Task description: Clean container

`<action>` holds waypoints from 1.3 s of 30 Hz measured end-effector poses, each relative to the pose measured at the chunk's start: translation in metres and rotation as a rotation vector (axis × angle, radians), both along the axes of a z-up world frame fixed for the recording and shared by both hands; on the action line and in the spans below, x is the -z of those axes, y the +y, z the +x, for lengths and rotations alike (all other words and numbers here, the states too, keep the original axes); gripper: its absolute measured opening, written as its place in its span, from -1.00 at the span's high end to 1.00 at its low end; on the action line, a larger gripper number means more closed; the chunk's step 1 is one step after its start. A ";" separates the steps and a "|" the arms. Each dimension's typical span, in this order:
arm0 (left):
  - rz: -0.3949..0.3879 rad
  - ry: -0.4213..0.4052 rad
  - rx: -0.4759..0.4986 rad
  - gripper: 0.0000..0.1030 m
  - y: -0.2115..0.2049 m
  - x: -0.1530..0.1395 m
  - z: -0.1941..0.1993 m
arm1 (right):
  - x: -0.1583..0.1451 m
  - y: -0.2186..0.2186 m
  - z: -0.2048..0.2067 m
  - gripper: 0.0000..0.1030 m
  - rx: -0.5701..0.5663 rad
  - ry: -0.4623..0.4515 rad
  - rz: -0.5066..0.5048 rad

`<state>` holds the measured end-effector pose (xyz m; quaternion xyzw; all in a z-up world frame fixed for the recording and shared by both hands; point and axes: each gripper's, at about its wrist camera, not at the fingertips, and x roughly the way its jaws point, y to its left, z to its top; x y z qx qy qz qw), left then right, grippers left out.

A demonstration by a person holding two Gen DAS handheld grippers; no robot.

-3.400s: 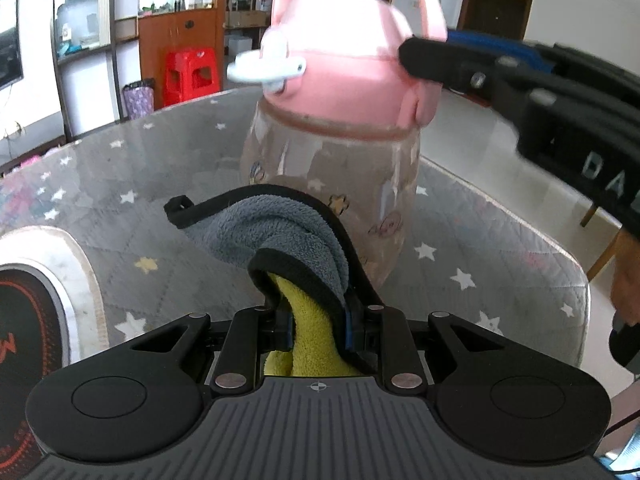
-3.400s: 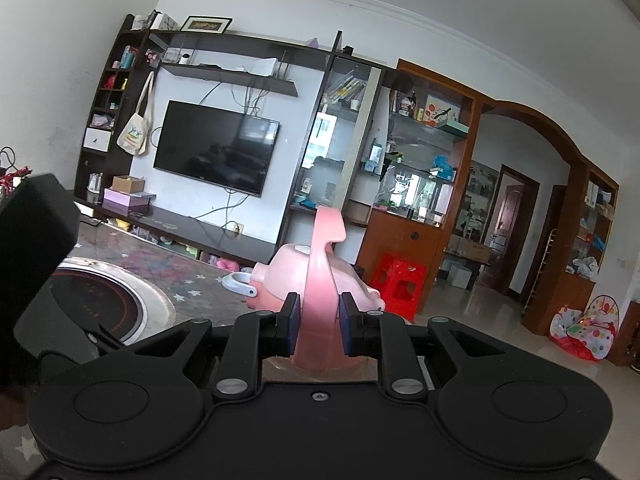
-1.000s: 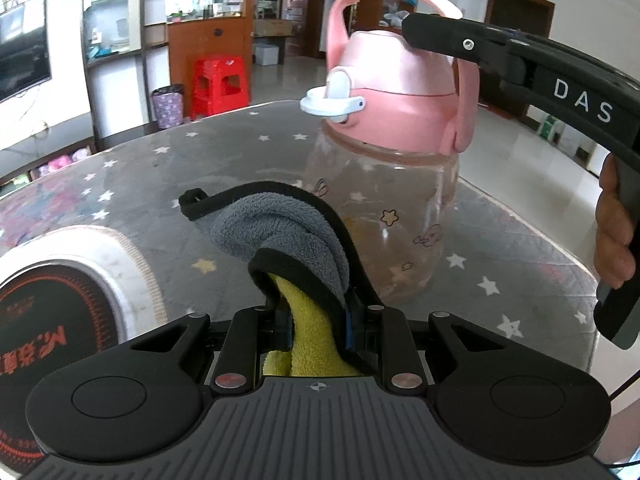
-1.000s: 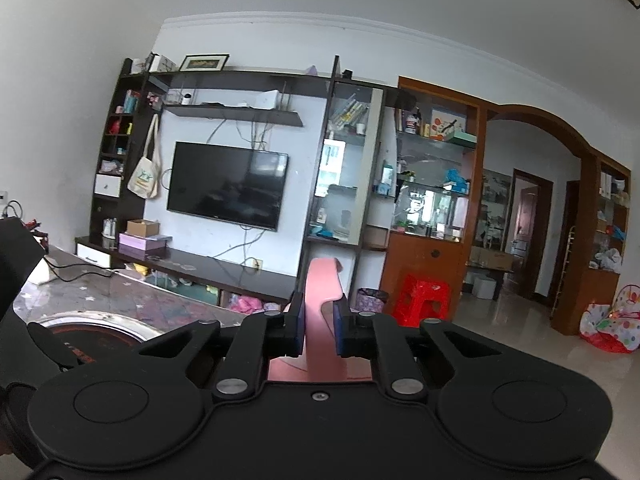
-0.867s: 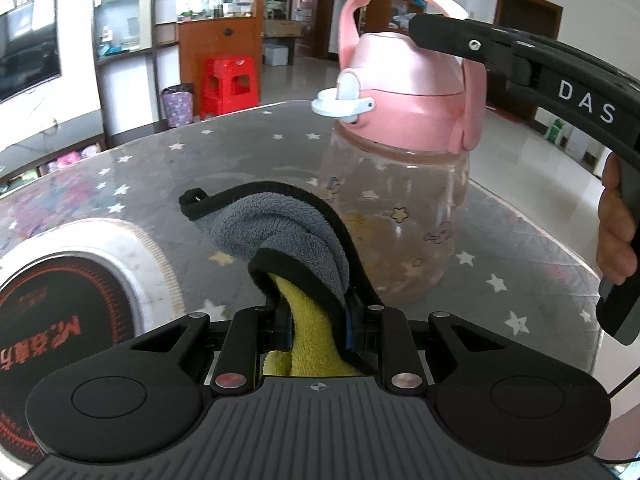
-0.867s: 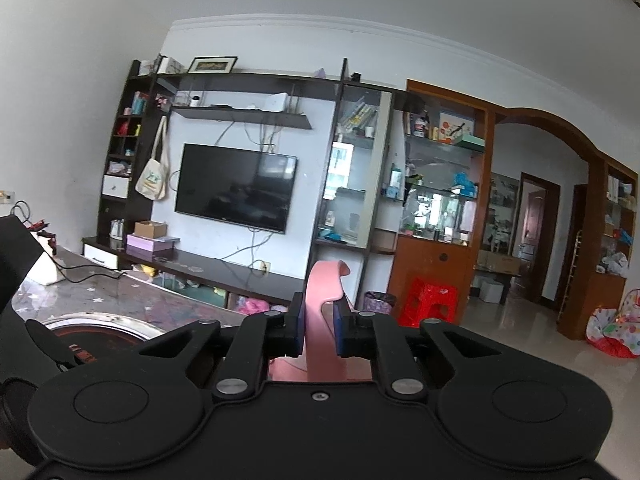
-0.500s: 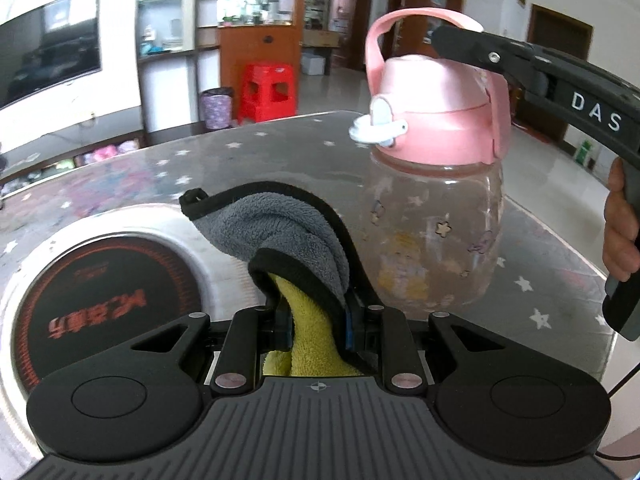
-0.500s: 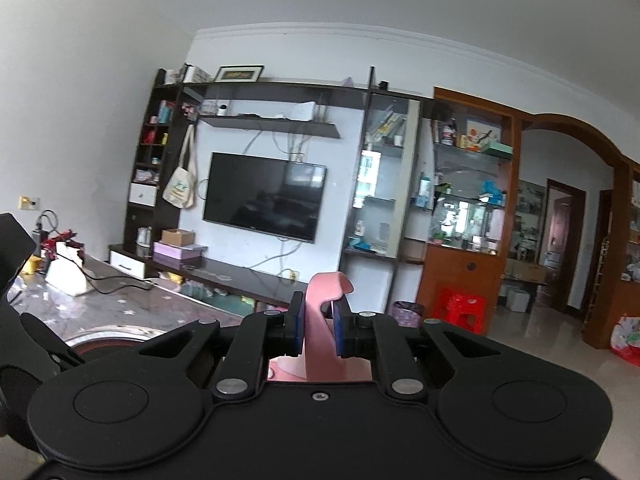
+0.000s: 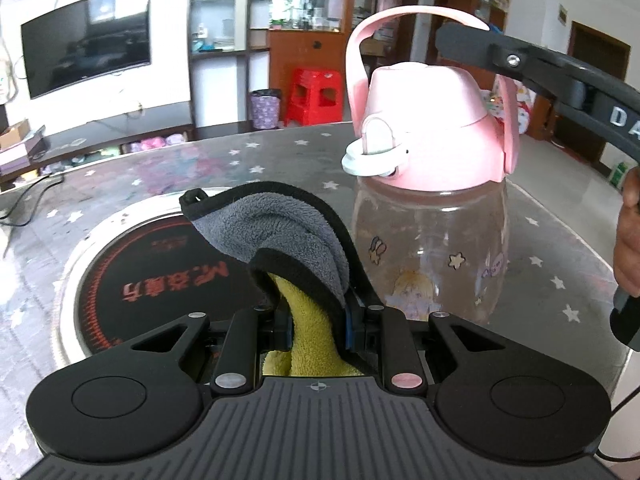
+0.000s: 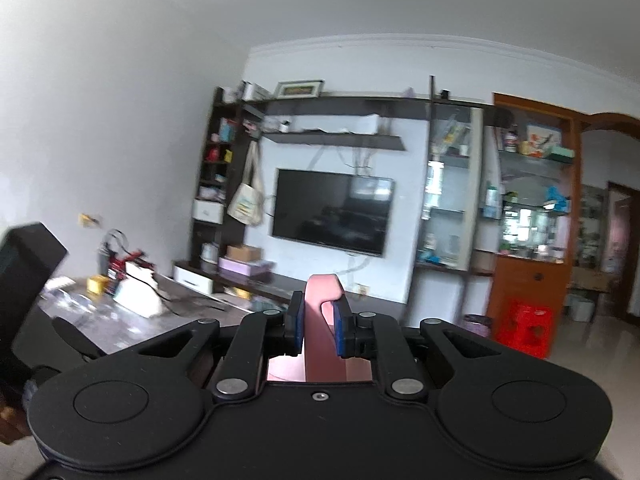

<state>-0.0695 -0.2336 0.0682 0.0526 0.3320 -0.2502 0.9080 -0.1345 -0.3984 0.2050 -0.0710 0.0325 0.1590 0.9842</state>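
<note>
A clear bottle point(image 9: 432, 248) with cartoon stickers, a pink lid point(image 9: 432, 120) and a white spout cap stands on the star-patterned table, right of centre in the left wrist view. My left gripper point(image 9: 318, 320) is shut on a grey and yellow cloth point(image 9: 280, 236), which bulges forward just left of the bottle. My right gripper point(image 10: 318, 320) is shut on the bottle's pink carry handle point(image 10: 320, 320); in the left wrist view it reaches in from the right onto the handle point(image 9: 356, 52) above the lid. In the right wrist view the bottle's body is hidden below.
A round induction hob point(image 9: 132, 280) with red lettering is set into the table point(image 9: 560, 248) left of the bottle. A hand point(image 9: 628, 232) holds the right gripper at the right edge. Beyond the table are a red stool point(image 9: 316, 96), a television point(image 9: 86, 38) and cabinets.
My view has swung left, so the bottle now sits further right and the hob has come fully into view. The bottle has turned, its spout now facing me. Both grips are unchanged.
</note>
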 end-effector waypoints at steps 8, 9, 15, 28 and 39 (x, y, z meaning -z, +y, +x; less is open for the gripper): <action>0.003 0.003 0.015 0.57 0.003 0.002 -0.002 | -0.013 -0.006 -0.011 0.69 -0.083 -0.005 -0.030; 0.004 0.002 0.023 0.57 0.000 0.001 -0.002 | -0.014 -0.008 -0.013 0.69 -0.083 -0.005 -0.036; 0.003 -0.003 0.069 0.58 -0.015 0.003 -0.003 | -0.018 -0.011 -0.018 0.68 -0.032 -0.006 -0.105; 0.003 0.004 0.163 0.57 -0.047 0.011 -0.012 | -0.019 -0.033 -0.005 0.68 0.100 0.001 -0.187; -0.009 -0.066 0.146 0.58 -0.055 -0.014 -0.024 | -0.009 -0.044 -0.002 0.68 0.163 0.015 -0.146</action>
